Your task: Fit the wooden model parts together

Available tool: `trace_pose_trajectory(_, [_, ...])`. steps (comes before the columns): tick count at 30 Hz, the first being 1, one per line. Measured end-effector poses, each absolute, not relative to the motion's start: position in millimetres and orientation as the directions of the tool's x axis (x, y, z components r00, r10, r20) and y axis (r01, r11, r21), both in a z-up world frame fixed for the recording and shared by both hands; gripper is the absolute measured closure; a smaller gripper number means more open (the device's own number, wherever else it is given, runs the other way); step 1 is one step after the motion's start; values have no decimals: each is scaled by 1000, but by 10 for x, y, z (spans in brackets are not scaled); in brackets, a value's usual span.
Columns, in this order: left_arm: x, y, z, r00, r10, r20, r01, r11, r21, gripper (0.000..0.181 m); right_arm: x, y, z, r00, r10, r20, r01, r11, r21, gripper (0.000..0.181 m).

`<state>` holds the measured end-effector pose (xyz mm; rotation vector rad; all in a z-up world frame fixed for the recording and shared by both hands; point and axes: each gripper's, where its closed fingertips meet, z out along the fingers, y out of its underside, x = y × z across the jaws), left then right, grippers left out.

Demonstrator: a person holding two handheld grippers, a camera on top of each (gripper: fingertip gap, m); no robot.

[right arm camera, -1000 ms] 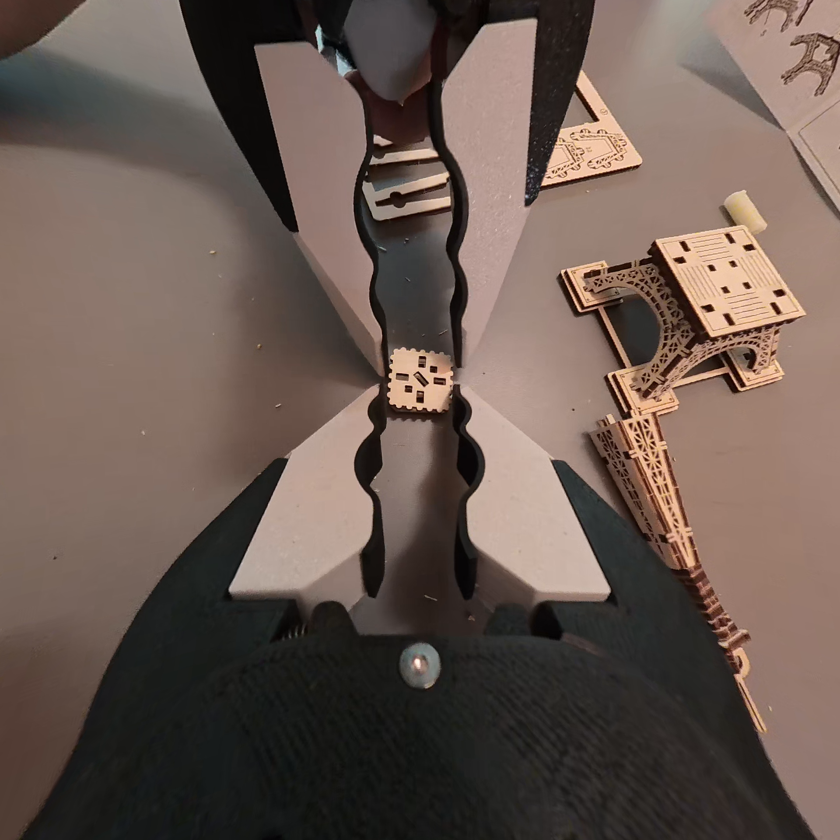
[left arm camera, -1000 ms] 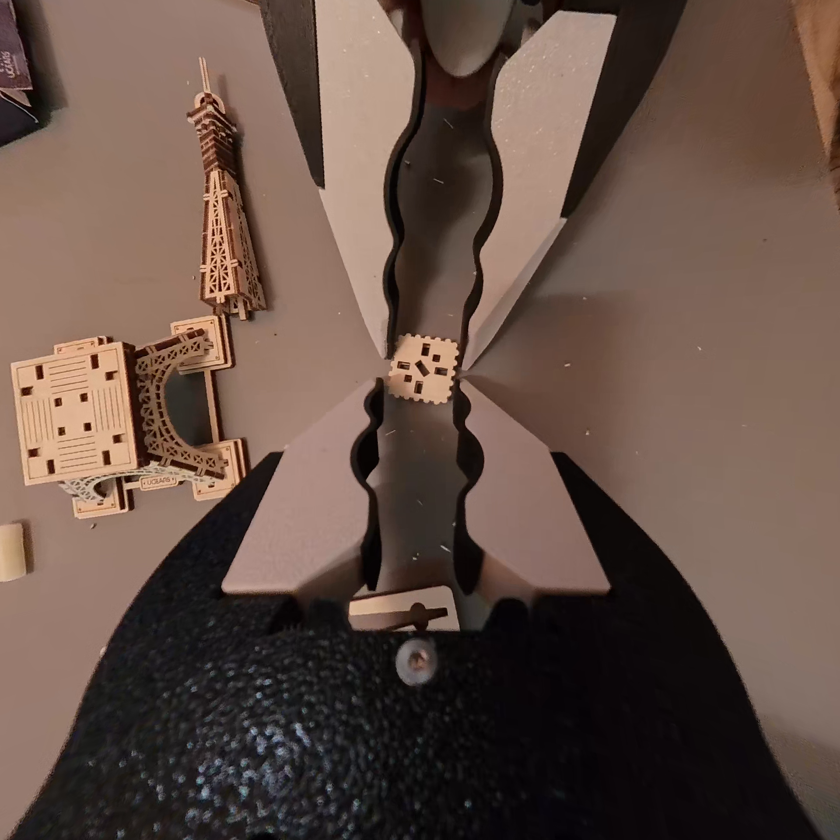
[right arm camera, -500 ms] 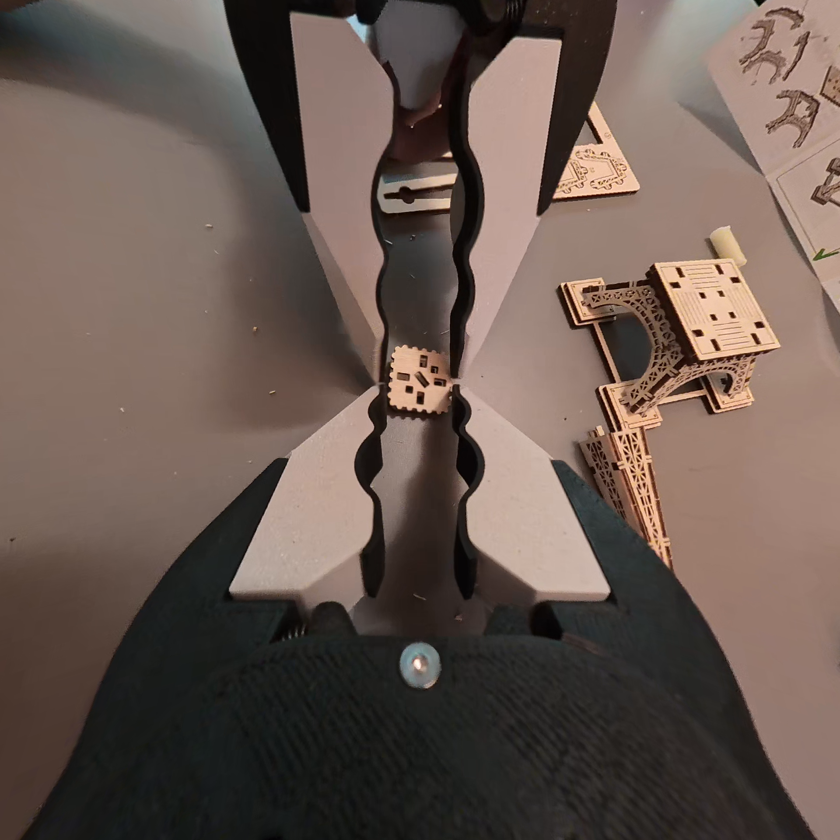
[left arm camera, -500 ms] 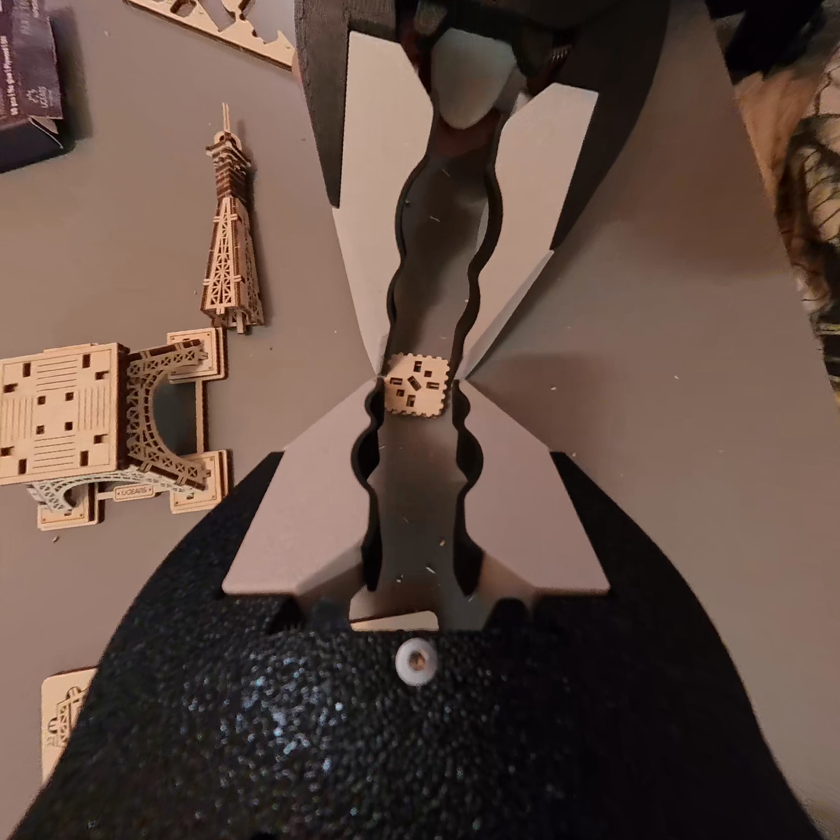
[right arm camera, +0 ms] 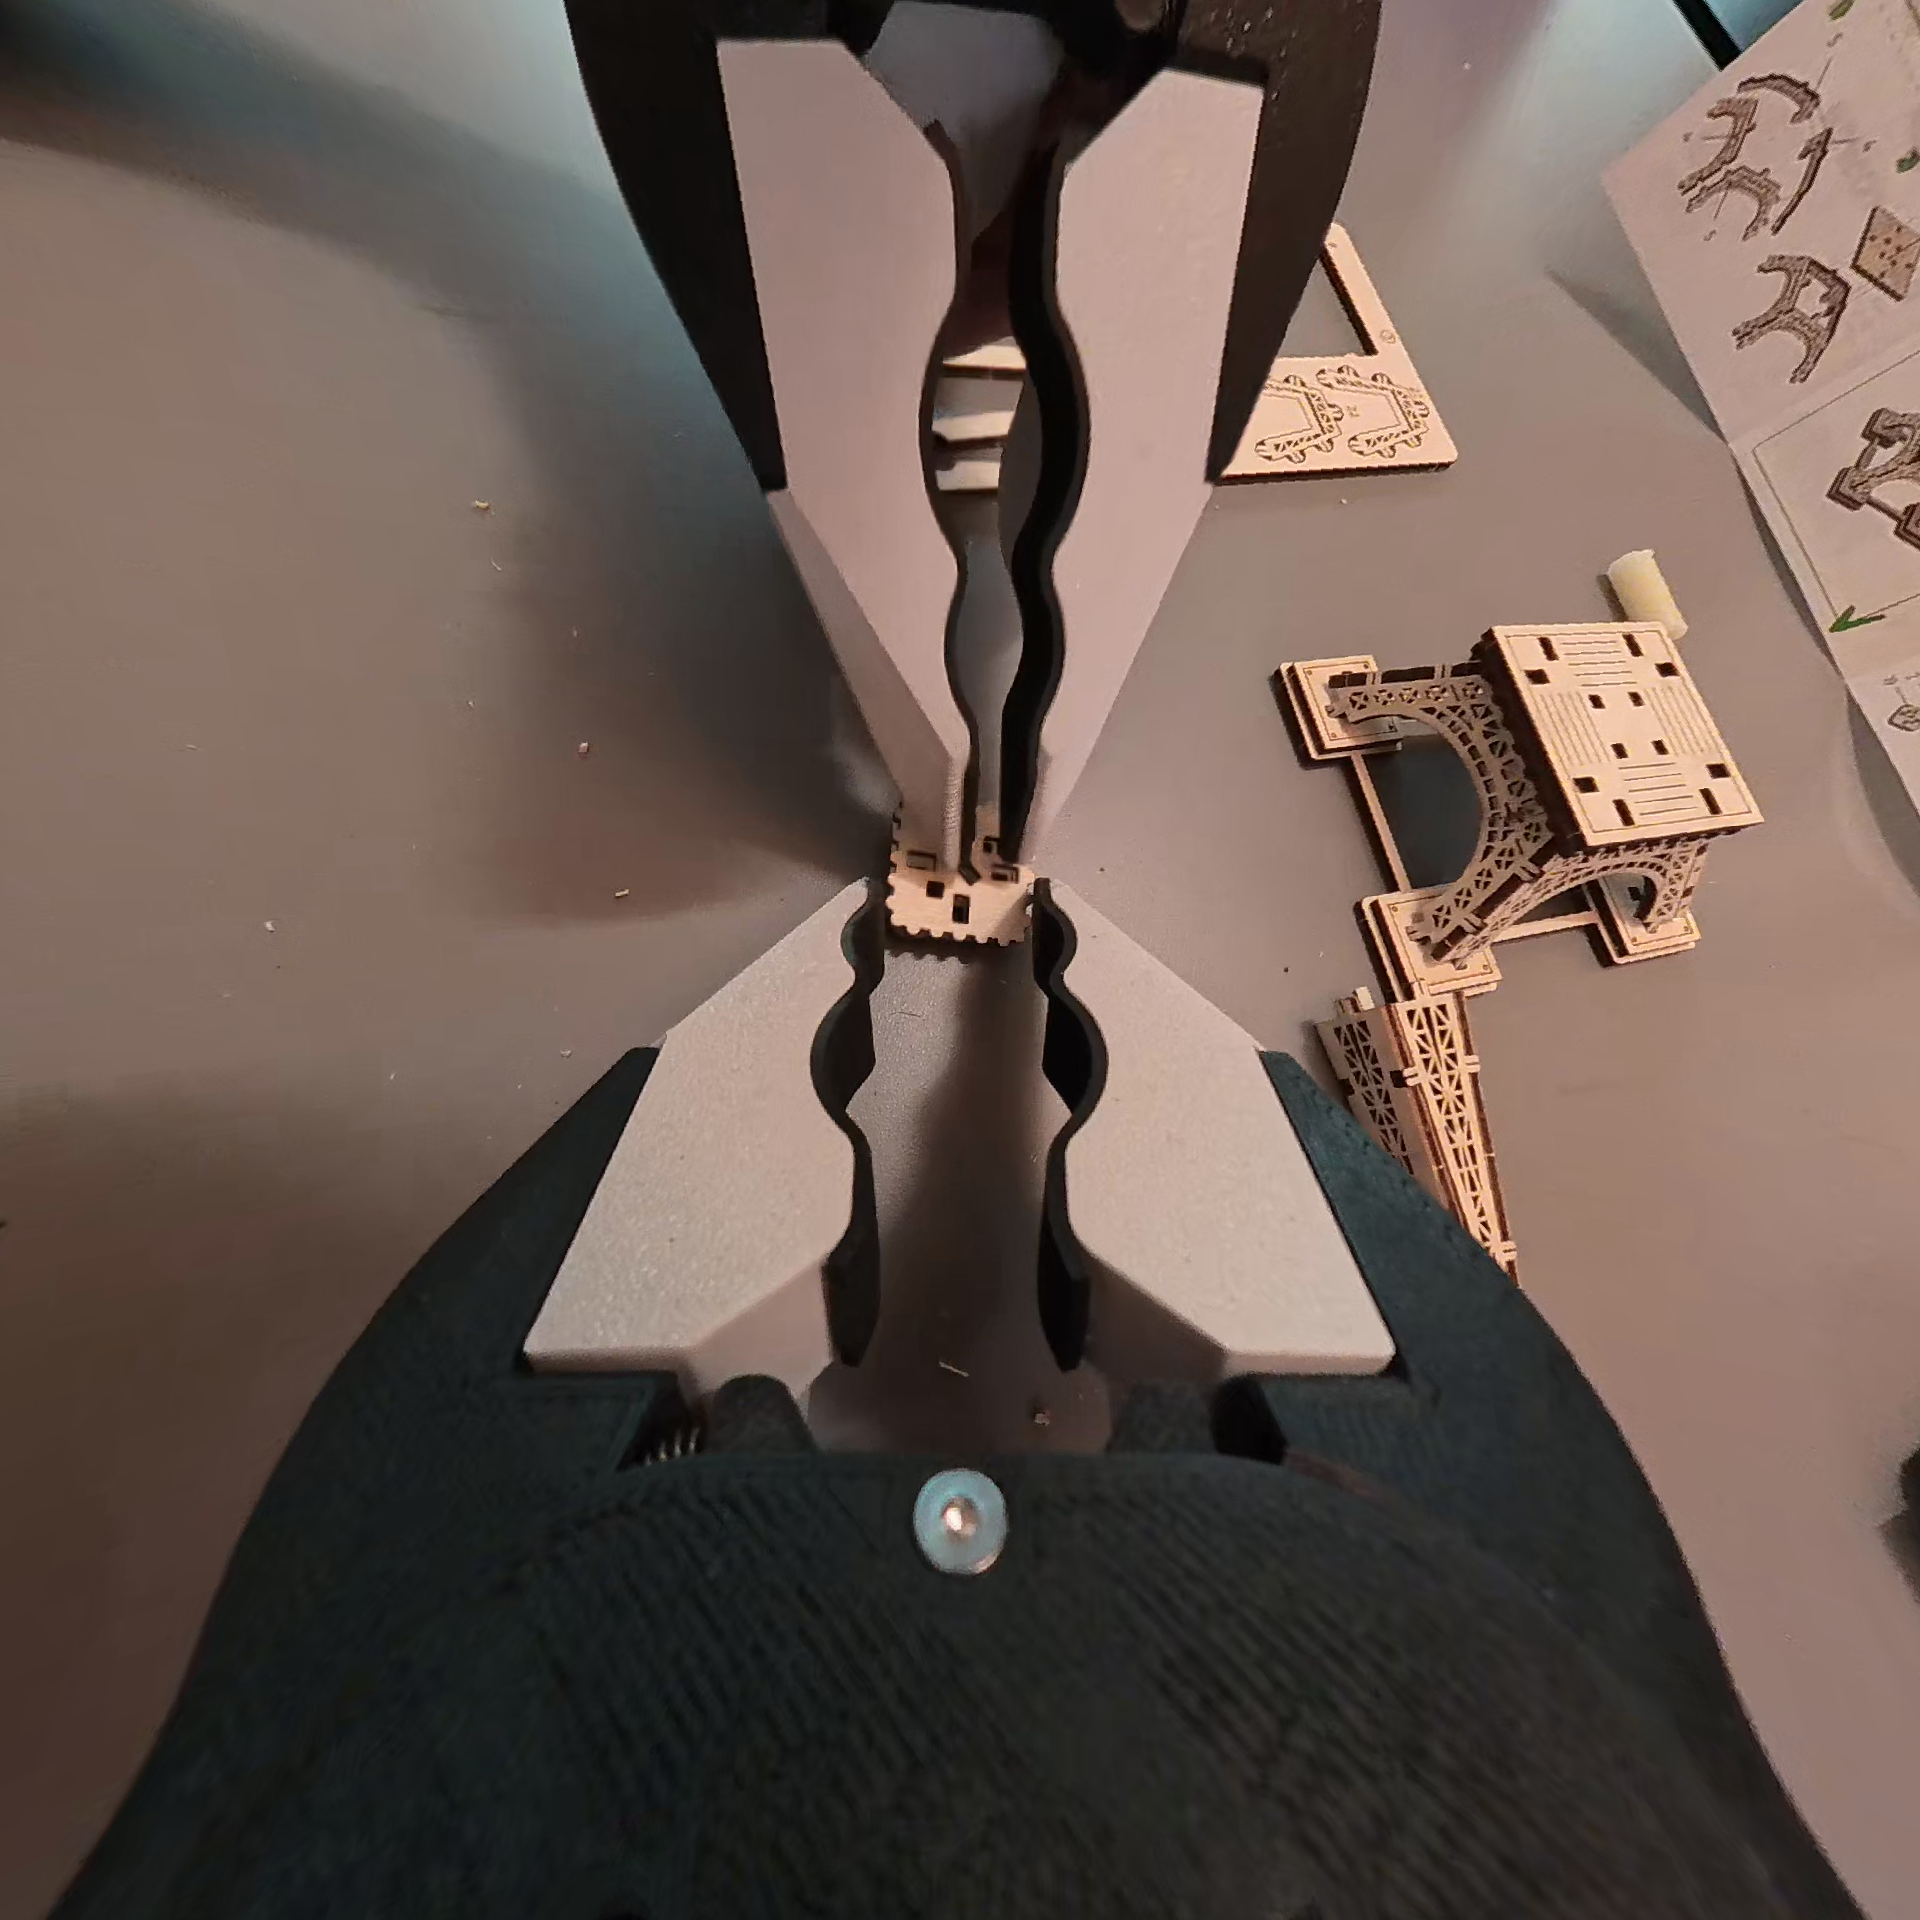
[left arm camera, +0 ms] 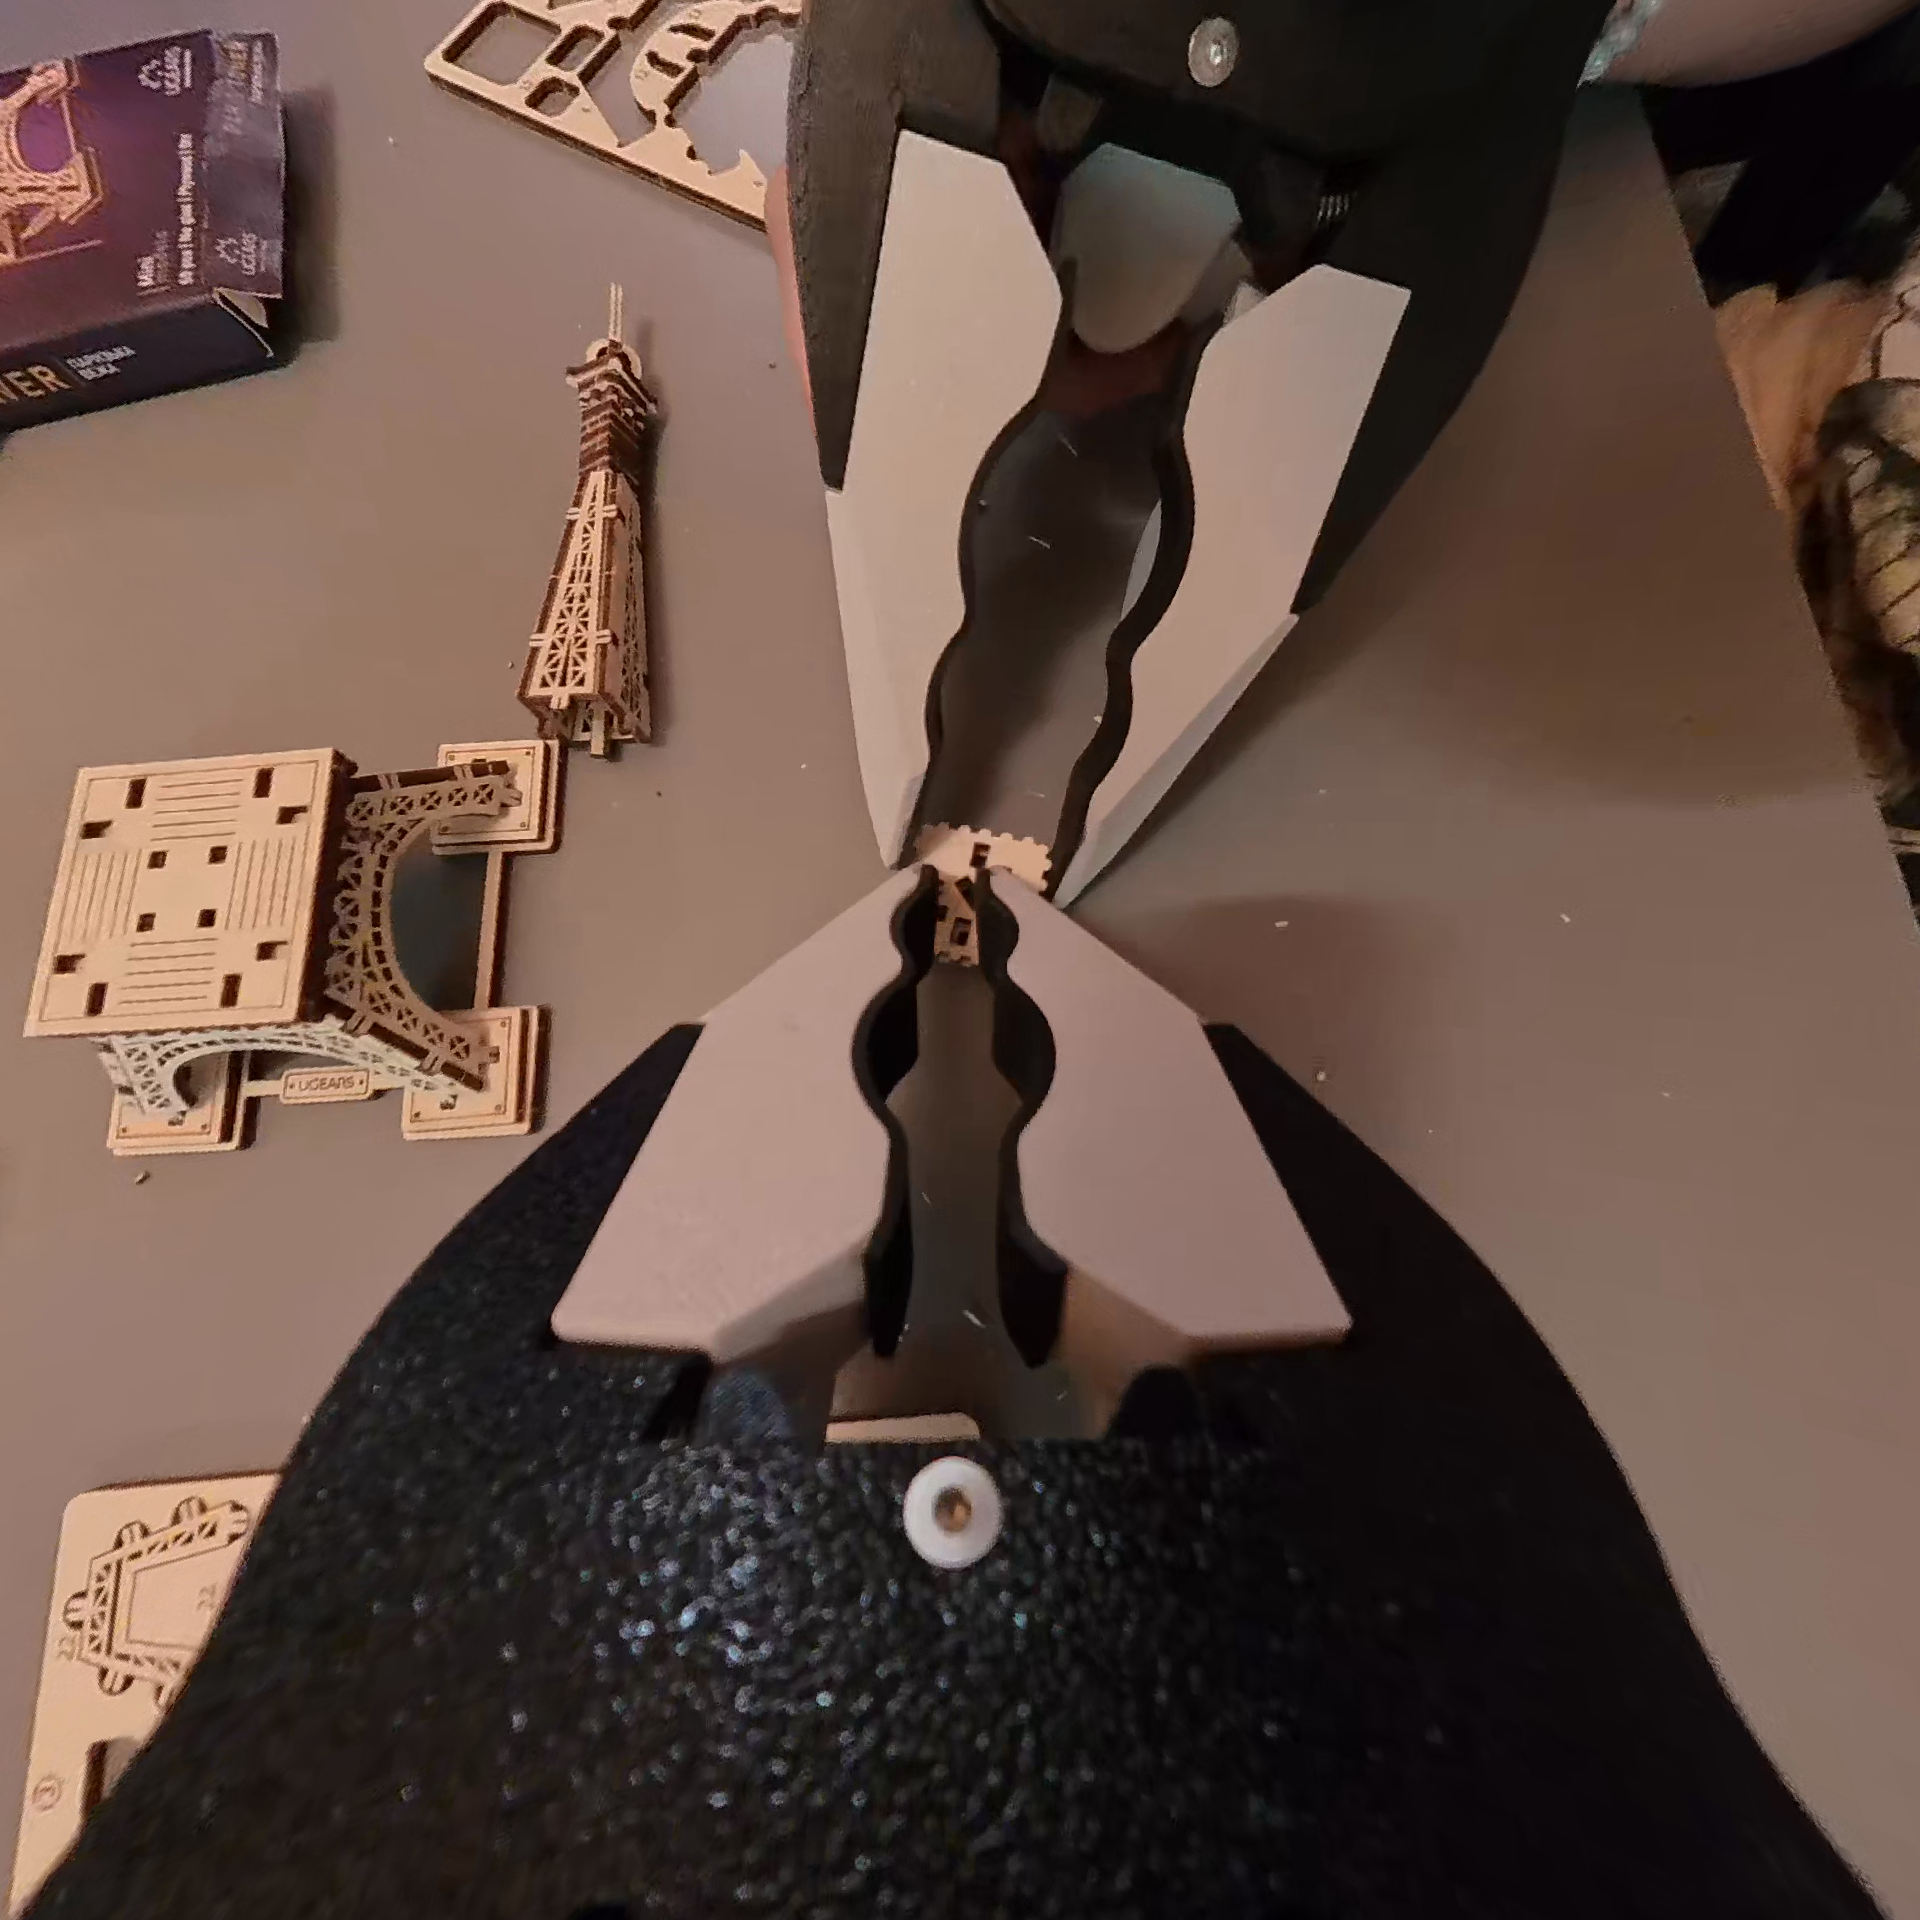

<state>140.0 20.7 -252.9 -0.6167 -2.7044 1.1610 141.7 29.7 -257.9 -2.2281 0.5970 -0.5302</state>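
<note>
A small square wooden plate with slots and scalloped edges hangs above the grey table between two facing grippers. My right gripper is shut on its side edges; the plate sits at its tips. My left gripper has its jaws at a narrow gap over the plate's near part, and the plate shows in that gap. In the right wrist view the left gripper tips meet the plate's far edge. The arched tower base and the spire lie on the table.
A dark box and cut-out wooden sheets lie at the far left, with another sheet near me. In the right wrist view I see the base, the spire, a paper instruction sheet and a small pale cylinder. The grippers are tip to tip, or close to it. My right tips are roughly 9 centimeters from the spire. The right camera catches it too, in the right wrist view.
My left gripper's jaws have narrowed from the plate's full width to a small gap. Both grippers have risen with the plate, which has tilted. The right gripper's hold is unchanged.
</note>
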Motion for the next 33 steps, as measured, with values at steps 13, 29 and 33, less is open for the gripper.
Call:
trace_pose_trajectory(13, [1348,224,-2570,-893,448,-44,346,622,-702,181,1406,294,-2560,819,-544,184,-231,-605,-762,155])
trace_pose_trajectory(29, [1353,219,-2559,-898,438,36,268,609,-747,181,1406,304,-2567,840,-513,177,-215,-613,-761,156])
trace_pose_trajectory(33, [1478,255,-2464,-918,394,35,227,598,-769,181,1406,303,-2567,839,-513,179,-213,-614,-760,156])
